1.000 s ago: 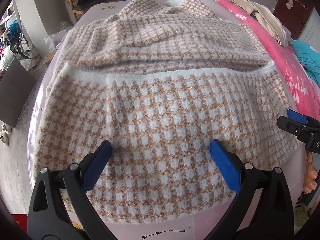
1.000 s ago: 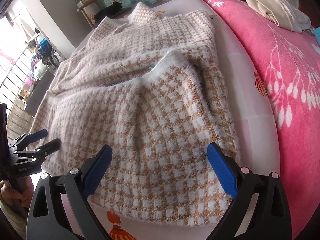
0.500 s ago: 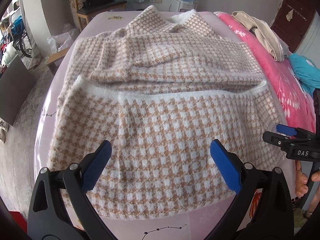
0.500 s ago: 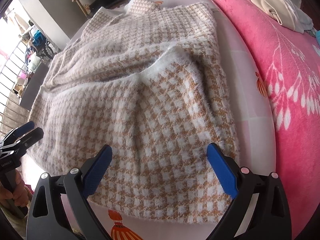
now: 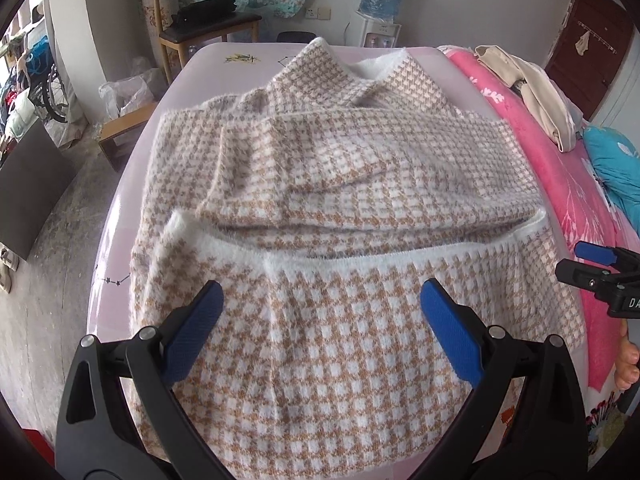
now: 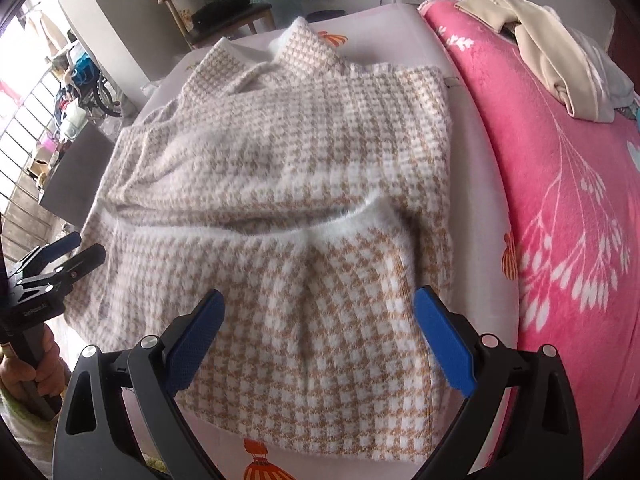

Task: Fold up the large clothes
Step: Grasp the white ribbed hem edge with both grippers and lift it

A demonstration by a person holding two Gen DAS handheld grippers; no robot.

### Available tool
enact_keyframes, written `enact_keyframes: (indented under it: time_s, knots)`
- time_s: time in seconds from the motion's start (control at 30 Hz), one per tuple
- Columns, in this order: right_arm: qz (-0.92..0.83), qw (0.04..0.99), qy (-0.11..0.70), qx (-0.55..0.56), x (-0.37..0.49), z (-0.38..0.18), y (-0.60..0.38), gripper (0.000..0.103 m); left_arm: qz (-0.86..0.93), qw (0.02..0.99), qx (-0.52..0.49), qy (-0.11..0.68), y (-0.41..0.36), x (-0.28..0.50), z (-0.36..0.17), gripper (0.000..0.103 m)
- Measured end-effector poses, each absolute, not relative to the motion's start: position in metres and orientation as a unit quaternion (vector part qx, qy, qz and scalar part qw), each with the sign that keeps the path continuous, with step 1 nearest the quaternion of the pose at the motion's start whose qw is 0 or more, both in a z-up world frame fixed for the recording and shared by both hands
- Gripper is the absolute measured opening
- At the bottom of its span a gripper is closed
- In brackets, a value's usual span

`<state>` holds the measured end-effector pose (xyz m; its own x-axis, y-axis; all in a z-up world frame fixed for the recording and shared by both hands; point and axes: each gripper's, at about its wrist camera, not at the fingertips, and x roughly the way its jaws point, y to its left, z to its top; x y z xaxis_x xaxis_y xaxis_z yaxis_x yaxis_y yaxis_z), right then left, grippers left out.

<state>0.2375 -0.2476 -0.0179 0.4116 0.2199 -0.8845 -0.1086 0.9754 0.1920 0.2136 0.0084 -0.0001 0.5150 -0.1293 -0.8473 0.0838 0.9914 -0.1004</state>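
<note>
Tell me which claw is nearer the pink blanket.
Right. The right claw hangs over the sweater's edge beside the pink blanket; the left claw is over the sweater's far side, with the sweater between.

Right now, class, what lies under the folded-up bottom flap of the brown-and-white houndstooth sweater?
Under the white-edged flap only the fuzzy houndstooth sweater's own body and folded sleeves show; deeper, the pale pink printed sheet is covered.

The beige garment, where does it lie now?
In the right wrist view the beige garment lies at the upper right, on the pink blanket, apart from the houndstooth sweater that is spread to its left.
</note>
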Motion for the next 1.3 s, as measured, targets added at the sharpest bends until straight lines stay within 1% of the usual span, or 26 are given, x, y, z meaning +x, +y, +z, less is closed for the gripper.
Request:
enact_keyframes:
  time_s: [0.2,0.33,0.53,0.67,0.7,0.73,0.77,0.8,0.83,0.87,0.9,0.97,1.0,1.03,1.07,1.13,1.23,1.3]
  knots:
    - [0.123,0.846,0.517,0.05,0.279,-0.003,-0.244,0.093,-0.06,0.872,-0.016,0.485,0.008,0.242,0.001,0.096]
    - [0.142,0.854,0.497,0.056,0.322,0.016,-0.245,0.093,-0.071,0.884,-0.015,0.462,0.016,0.278,0.015,0.096]
    - [0.162,0.864,0.467,0.099,0.425,0.042,-0.248,0.093,-0.098,0.902,-0.038,0.42,0.033,0.377,0.044,0.096]
    - [0.169,0.845,0.49,0.131,0.509,0.028,-0.238,0.093,-0.102,0.897,-0.057,0.425,0.03,0.462,0.039,0.095]
    - [0.167,0.837,0.5,0.146,0.53,0.019,-0.236,0.091,-0.104,0.892,-0.06,0.435,0.026,0.483,0.034,0.095]
    - [0.162,0.83,0.511,0.155,0.549,0.01,-0.233,0.086,-0.106,0.888,-0.063,0.444,0.022,0.501,0.028,0.094]
    - [0.153,0.826,0.519,0.158,0.564,0.002,-0.23,0.08,-0.099,0.886,-0.066,0.449,0.018,0.517,0.021,0.087]
    - [0.144,0.822,0.526,0.16,0.577,-0.007,-0.226,0.077,-0.095,0.882,-0.067,0.456,0.015,0.531,0.014,0.082]
    - [0.139,0.818,0.535,0.161,0.587,-0.017,-0.224,0.07,-0.094,0.877,-0.07,0.466,0.012,0.543,0.006,0.073]
    - [0.13,0.811,0.546,0.164,0.596,-0.027,-0.222,0.059,-0.087,0.872,-0.076,0.476,0.011,0.552,-0.002,0.063]
    - [0.126,0.805,0.555,0.166,0.601,-0.035,-0.22,0.053,-0.085,0.866,-0.081,0.486,0.009,0.559,-0.009,0.056]
    - [0.147,0.797,0.557,0.181,0.602,-0.041,-0.22,0.023,-0.093,0.858,-0.083,0.498,0.008,0.565,-0.017,0.031]
    - [0.159,0.797,0.551,0.189,0.597,-0.038,-0.221,0.017,-0.098,0.858,-0.084,0.497,0.008,0.561,-0.017,0.026]
    - [0.172,0.801,0.542,0.188,0.59,-0.031,-0.222,0.013,-0.105,0.862,-0.083,0.49,0.008,0.555,-0.012,0.022]
    - [0.181,0.808,0.532,0.179,0.58,-0.022,-0.222,0.011,-0.119,0.865,-0.079,0.481,0.007,0.548,-0.006,0.018]
    - [0.202,0.82,0.514,0.149,0.554,-0.002,-0.22,0.01,-0.146,0.867,-0.067,0.471,0.009,0.53,0.009,0.015]
    - [0.226,0.836,0.491,0.094,0.504,0.02,-0.216,0.01,-0.186,0.871,-0.049,0.453,0.011,0.486,0.034,0.013]
    - [0.235,0.842,0.482,0.059,0.469,0.024,-0.215,0.01,-0.202,0.873,-0.024,0.444,0.012,0.453,0.044,0.013]
